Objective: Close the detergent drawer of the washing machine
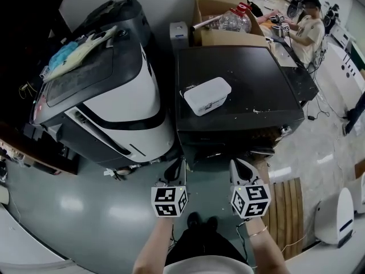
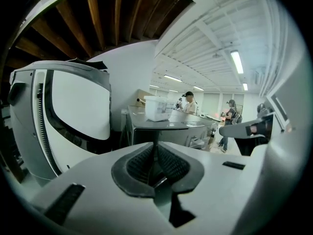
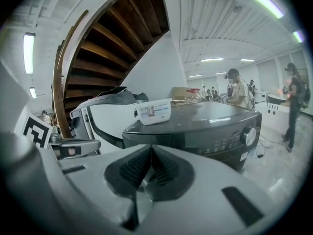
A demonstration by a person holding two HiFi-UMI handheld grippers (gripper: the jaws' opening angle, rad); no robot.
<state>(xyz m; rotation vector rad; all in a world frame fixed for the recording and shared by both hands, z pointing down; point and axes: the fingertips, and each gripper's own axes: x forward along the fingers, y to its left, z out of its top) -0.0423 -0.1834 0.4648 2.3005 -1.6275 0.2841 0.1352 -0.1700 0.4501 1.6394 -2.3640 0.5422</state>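
Note:
The dark washing machine (image 1: 234, 90) stands in front of me, and a white lidded box (image 1: 206, 95) lies on its top. Its front control panel (image 3: 215, 138) carries a round knob (image 3: 250, 135). The left part of that panel looks flush, and I cannot pick out a drawer sticking out. My left gripper (image 1: 174, 168) and right gripper (image 1: 242, 168) hang side by side just short of the machine's front, apart from it. The left gripper (image 2: 156, 144) has its ribbed pads together with nothing between them. The right gripper (image 3: 151, 149) is likewise shut and empty.
A white and grey machine (image 1: 108, 96) stands close on the left with cloths on top. Behind the washer is a cardboard box (image 1: 219, 16) with bottles. A person (image 1: 305, 27) works at the far right. A wooden mat (image 1: 288, 210) lies on the floor to my right.

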